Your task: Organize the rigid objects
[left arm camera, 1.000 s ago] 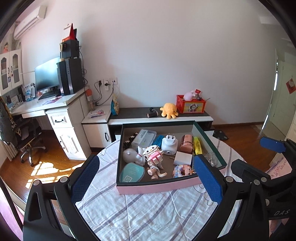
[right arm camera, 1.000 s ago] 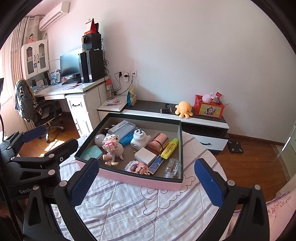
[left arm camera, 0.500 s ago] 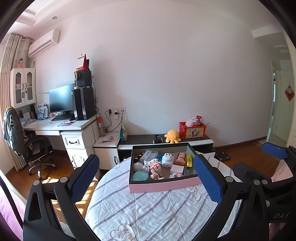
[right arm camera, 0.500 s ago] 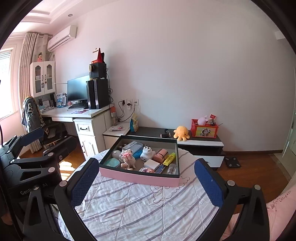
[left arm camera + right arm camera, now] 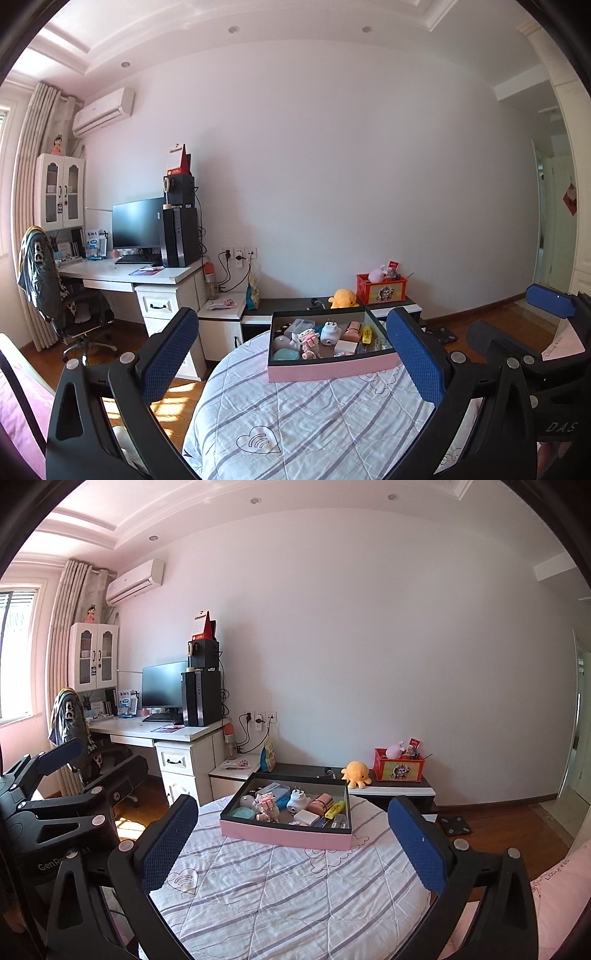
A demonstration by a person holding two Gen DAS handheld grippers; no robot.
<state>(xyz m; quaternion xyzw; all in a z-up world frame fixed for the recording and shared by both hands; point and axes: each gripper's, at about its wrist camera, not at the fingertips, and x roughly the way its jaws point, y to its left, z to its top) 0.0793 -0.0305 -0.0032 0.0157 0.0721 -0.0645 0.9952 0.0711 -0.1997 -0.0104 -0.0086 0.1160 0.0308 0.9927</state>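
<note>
Both grippers have been drawn back and tilted upward since the earlier pictures, so the pink box [image 5: 332,367] that once filled the view is now seen small and well apart from them at the far side of the round, quilt-covered table [image 5: 295,424]. The left gripper [image 5: 291,362] is held wide open with nothing between its blue pads, and so is the right gripper [image 5: 291,843]. Small rigid things are crowded inside the box: a white plug adapter [image 5: 297,802], a yellow highlighter [image 5: 335,808], a block figure [image 5: 266,805]. Because they lie touching, a neighbour could be knocked or pinched when one is reached for, and the box wall could be struck on a low approach. Behind the table a low cabinet with a yellow plush octopus [image 5: 356,773] is seen, clear of the path.
</note>
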